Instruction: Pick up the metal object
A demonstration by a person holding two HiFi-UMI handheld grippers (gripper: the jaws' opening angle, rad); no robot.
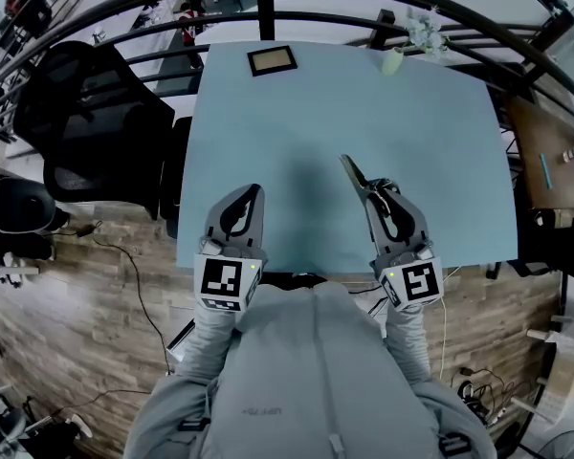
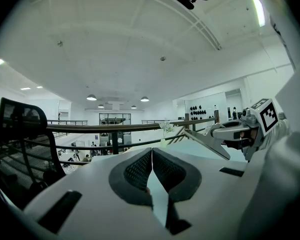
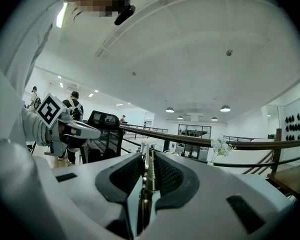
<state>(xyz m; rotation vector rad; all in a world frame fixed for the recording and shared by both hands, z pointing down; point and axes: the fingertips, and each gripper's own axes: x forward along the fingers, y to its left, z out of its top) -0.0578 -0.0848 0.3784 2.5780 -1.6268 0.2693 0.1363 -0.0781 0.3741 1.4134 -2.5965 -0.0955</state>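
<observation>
Pale blue table (image 1: 440,161) beside a mezzanine railing; dark frame (image 1: 272,60) near far edge, flower vase (image 1: 392,60) at far right corner. Over near edge: left gripper (image 1: 255,191) pressed together, empty; right gripper (image 1: 366,192) pinching metal object (image 1: 352,170), pointed tip jutting forward, off the table.

Your head camera looks steeply down from above the near edge of the counter (image 1: 364,142) and takes in its whole top. Each gripper camera rides close behind its own fingers (image 2: 135,171), over that near edge, facing almost level across the counter. Both gripper views share the railing (image 2: 115,128) and flowers (image 3: 221,145) at the counter's far edge.
</observation>
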